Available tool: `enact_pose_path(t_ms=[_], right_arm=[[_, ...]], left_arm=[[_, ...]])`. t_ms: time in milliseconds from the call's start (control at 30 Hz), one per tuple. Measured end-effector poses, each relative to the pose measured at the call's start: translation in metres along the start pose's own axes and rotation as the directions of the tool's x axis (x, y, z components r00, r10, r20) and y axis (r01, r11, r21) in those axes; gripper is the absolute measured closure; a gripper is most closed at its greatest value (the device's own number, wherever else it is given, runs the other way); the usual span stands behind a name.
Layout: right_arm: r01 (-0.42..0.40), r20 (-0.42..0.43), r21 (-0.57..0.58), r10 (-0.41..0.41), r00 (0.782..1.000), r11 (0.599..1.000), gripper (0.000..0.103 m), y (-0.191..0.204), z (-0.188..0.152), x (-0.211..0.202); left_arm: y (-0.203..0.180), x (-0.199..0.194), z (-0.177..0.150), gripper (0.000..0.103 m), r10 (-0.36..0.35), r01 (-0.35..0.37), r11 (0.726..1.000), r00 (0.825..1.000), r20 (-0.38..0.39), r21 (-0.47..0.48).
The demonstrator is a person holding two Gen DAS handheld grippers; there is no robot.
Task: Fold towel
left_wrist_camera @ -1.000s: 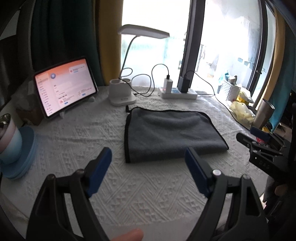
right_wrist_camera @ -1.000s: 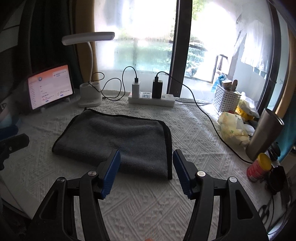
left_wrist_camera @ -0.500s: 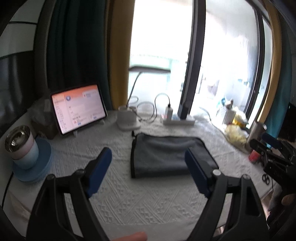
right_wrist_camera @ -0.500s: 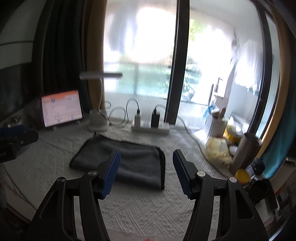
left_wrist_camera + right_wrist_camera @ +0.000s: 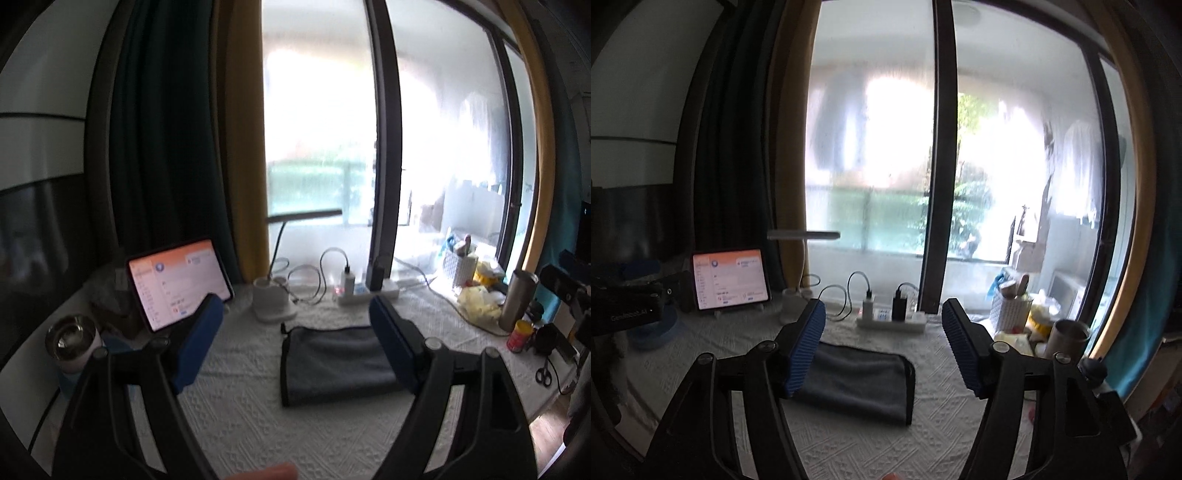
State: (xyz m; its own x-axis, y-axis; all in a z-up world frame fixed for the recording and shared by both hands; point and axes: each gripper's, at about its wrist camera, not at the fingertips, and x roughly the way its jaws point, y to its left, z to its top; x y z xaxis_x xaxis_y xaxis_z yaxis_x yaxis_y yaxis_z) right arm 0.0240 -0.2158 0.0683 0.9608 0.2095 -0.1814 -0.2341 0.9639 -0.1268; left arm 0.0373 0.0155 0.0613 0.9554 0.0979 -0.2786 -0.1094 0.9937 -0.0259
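A grey towel (image 5: 332,363) with dark edging lies folded into a flat rectangle on the white textured tablecloth (image 5: 243,417). It also shows in the right wrist view (image 5: 860,380). My left gripper (image 5: 295,347) is open and empty, raised well above and in front of the towel. My right gripper (image 5: 882,350) is open and empty, also raised and pulled back from it. Neither touches the towel.
A lit tablet (image 5: 177,280) stands at the back left, beside a desk lamp base (image 5: 271,304) and a power strip (image 5: 365,293) with cables. A steel cup (image 5: 72,347) is at the left; a steel tumbler (image 5: 517,301), a white basket (image 5: 460,264) and clutter at the right.
Both grippers have lifted up and pulled back from the table, so the towel looks smaller and farther away. The towel has not moved. Both grippers stay open.
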Motion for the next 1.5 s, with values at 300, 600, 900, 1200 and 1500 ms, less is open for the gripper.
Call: enact_pose_path(t_ms=[300,600,900,1200,1500], right_arm=[[0.023,0.014,0.014,-0.024,1.000,1.000,0.029,-0.010,-0.002,0.003],[0.022,0.007,0.012,-0.022,1.000,1.000,0.029,-0.010,-0.003,0.005],[0.019,0.002,0.011,-0.019,1.000,1.000,0.029,-0.009,-0.004,0.006],[0.020,0.002,0.012,-0.020,1.000,1.000,0.029,-0.008,-0.004,0.006],[0.018,-0.001,0.011,-0.018,1.000,1.000,0.029,-0.008,-0.005,0.009]], left_arm=[[0.004,-0.006,0.003,0.020,-0.047,0.049,0.999,0.995,0.083,-0.023],[0.002,-0.006,0.001,0.020,-0.051,0.053,0.998,0.996,0.079,-0.023],[0.001,-0.008,0.000,0.020,-0.056,0.057,0.998,0.995,0.086,-0.013],[-0.001,-0.008,0.000,0.020,-0.059,0.060,0.998,0.995,0.084,-0.010],[-0.001,-0.007,0.000,0.020,-0.060,0.061,0.998,0.995,0.086,-0.010]])
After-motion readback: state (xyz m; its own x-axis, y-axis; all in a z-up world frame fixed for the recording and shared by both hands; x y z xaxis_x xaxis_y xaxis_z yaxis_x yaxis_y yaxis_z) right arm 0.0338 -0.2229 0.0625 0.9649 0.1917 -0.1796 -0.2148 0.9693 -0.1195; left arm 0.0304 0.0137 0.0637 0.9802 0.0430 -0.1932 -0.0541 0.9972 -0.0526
